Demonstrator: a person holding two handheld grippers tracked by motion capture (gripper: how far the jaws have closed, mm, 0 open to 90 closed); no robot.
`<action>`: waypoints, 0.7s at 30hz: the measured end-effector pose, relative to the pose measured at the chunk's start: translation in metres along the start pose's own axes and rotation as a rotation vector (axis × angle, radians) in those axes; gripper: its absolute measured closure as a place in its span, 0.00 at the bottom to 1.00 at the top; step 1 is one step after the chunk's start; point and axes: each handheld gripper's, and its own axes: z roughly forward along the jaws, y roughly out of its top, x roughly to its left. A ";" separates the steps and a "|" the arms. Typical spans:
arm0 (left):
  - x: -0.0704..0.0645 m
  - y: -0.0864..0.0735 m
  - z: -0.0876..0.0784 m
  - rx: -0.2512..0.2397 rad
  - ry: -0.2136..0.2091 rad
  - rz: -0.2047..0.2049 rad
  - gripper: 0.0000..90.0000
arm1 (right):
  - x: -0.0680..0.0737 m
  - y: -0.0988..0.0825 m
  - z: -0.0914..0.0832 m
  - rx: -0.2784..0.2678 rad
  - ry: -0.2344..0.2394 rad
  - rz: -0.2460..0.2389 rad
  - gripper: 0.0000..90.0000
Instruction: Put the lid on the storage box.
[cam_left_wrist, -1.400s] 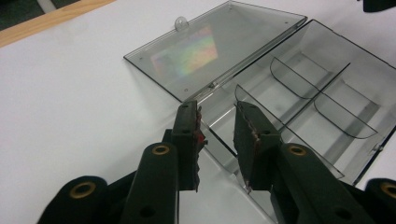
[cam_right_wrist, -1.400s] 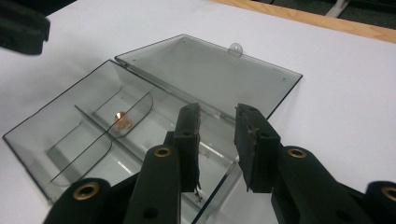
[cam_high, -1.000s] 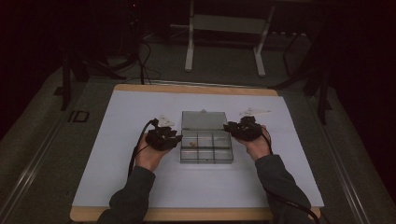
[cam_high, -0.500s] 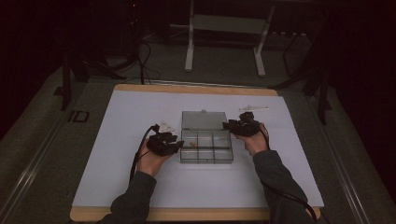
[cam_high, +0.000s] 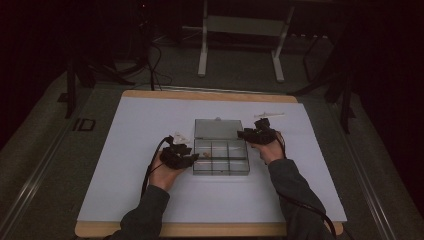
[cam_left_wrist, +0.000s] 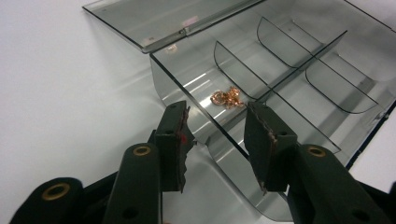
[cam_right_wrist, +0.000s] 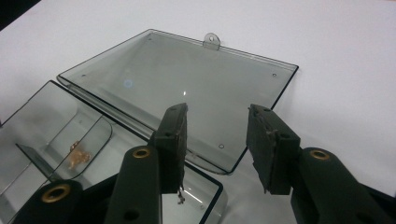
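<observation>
Surface (cam_high: 125, 150): A white sheet covers the wooden-edged surface in a dim room; a person's 2 sleeved forearms come in from the near edge in the high view.

Box (cam_high: 221, 157): A clear, smoke-tinted compartment box sits mid-surface, between the 2 hands. Dividers split it into 6 cells, 3 across and 2 deep.

Lid (cam_right_wrist: 187, 102): Swung fully open and lying flat on the surface behind the box, its small latch tab at the far edge. It lay the same way 1 second ago.

Left hand-held gripper (cam_left_wrist: 217, 140): At the box's left wall, jaws spread wide with nothing pinched. The jaws have just been opening, and the box wall runs between them without the pads pressing on it. The hand sits about where it was 1 second ago.

Right hand-held gripper (cam_right_wrist: 217, 140): Over the box's far right corner, where lid meets tray. Jaws spread and empty; they too have just been opening. Against the earlier high views, this hand has drifted slightly inward.

Chain (cam_left_wrist: 226, 98): A small tangle of rose-gold chain rests on the floor of the cell at the box's left end, just ahead of the left jaws and clear of both pads.

Small items (cam_high: 270, 115): A pale, thin piece lies beyond the right hand; another pale scrap lies by the left hand. Too small to identify.

What it means: Both grips now released, the chain appears delivered to its cell. Closing the lid looks like the likely next step.
</observation>
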 end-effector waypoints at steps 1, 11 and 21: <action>0.000 0.000 0.001 0.001 -0.001 -0.001 0.66 | -0.001 0.000 0.001 0.003 0.001 0.004 0.64; -0.002 -0.003 0.006 0.010 -0.008 -0.001 0.66 | -0.007 0.004 0.010 0.034 0.018 0.064 0.61; -0.004 -0.005 0.007 0.009 -0.010 -0.004 0.66 | -0.011 0.005 0.014 0.068 0.012 0.101 0.58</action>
